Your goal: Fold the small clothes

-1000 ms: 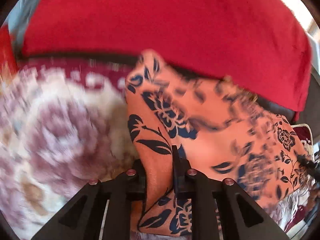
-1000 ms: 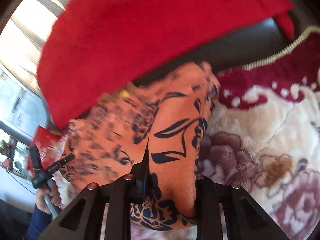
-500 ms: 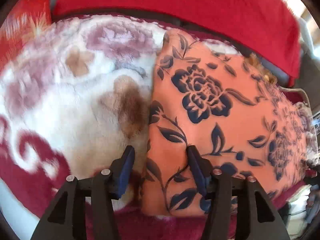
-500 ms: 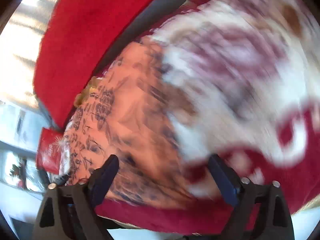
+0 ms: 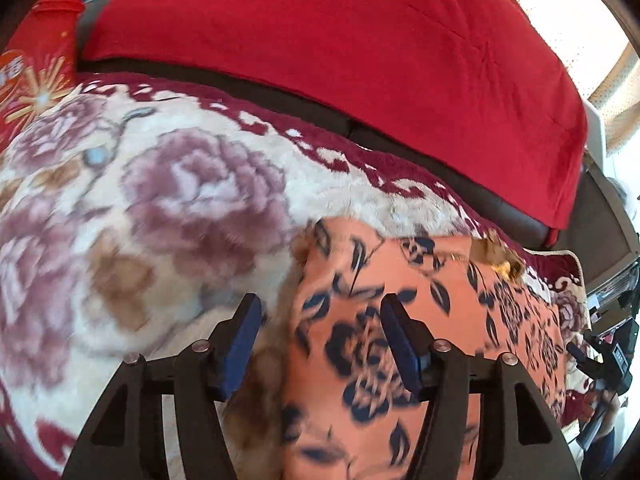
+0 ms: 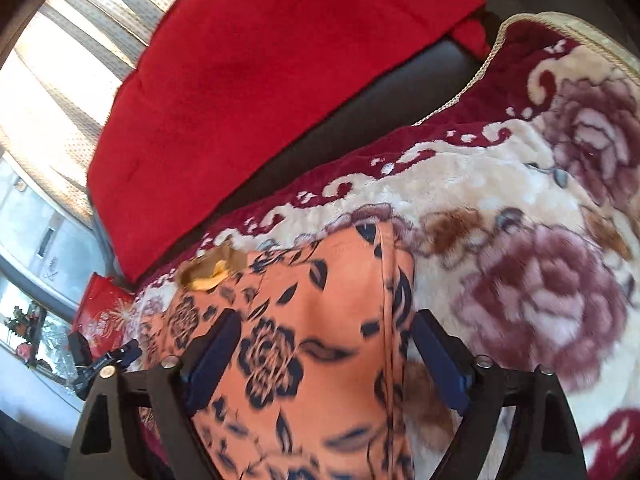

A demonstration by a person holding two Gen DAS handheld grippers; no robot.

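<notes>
Garment (image 5: 420, 320) lay flat on blanket (image 5: 160, 200), long axis left-right, between spread left gripper (image 5: 320, 344) and spread right gripper (image 6: 324, 356).

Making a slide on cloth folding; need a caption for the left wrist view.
Open left gripper over the edge of the orange floral garment on a floral blanket.

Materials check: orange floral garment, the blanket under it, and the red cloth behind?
Garment: thin woven fabric, smooth matte, lies flat with a crisp seam; possibly cotton or rayon, can't tell.
Blanket: thick plush fleece, fuzzy pile visible, likely synthetic.
Red cloth: soft matte textile with a faint nap, maybe fleece or flannel; too blurred to be sure.
</notes>
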